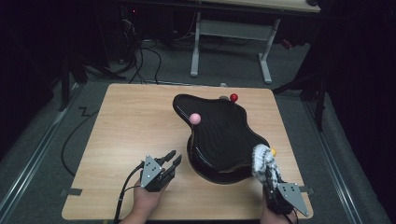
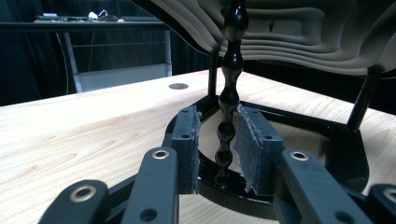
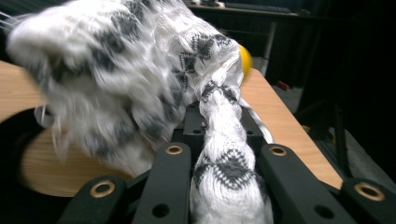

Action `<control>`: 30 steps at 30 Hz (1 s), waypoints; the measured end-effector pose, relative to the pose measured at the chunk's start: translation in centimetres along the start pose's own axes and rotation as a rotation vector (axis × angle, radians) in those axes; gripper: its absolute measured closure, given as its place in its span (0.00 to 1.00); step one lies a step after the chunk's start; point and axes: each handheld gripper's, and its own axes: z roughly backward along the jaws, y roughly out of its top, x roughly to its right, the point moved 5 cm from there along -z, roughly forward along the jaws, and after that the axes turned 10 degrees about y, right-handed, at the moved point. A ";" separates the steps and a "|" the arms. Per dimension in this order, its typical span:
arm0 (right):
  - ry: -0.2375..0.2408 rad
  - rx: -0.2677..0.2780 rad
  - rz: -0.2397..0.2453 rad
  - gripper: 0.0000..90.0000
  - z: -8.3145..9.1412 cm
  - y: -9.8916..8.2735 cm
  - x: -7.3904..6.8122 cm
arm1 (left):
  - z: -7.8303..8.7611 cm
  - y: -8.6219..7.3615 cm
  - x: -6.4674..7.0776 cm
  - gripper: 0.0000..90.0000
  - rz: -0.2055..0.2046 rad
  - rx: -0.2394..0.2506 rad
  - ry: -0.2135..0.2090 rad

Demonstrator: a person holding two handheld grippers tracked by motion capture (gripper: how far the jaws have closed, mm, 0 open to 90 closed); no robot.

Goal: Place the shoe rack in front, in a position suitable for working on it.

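**Desk:** What have I got at the table (image 1: 126, 126)?

**Operator:** My right hand-held gripper (image 1: 270, 173) is clamped on a white-and-black knit sock (image 1: 262, 158), just off the near right edge of the black wavy stand (image 1: 219, 135). The sock's long axis runs away from me and slightly up; its bunched free end points toward the stand and the yellow ball (image 1: 273, 151) beside it.

**Desk:** And the left?

**Operator:** My left hand-held gripper (image 1: 170, 161) sits by the stand's near left edge, jaws partly apart around a thin beaded post (image 2: 229, 107), pads seemingly not pressing on it.

**Desk:** Risks?

**Operator:** I judge the loose knit could snag on a ball-topped peg or the rim and drag the stand. The floppy end could also knock the pink ball (image 1: 195, 118) or red ball (image 1: 233, 97).
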 end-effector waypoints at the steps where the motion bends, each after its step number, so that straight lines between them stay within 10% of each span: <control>1: 0.012 0.005 0.008 0.89 0.1 0.2 -0.4 | 0.0 -0.1 -0.1 0.77 0.000 -0.006 0.002; 18: 0.333 0.210 0.148 0.89 3.8 5.3 -13.0 | -2.8 0.7 0.0 0.63 0.030 -0.035 -0.001; 22: 0.307 0.187 0.137 0.89 3.3 4.7 -11.9 | -4.8 1.1 -0.3 0.59 0.041 -0.060 -0.011; 30: 0.110 0.054 0.057 0.89 0.9 1.3 -4.2 | -7.6 1.5 0.9 0.56 0.063 -0.073 -0.042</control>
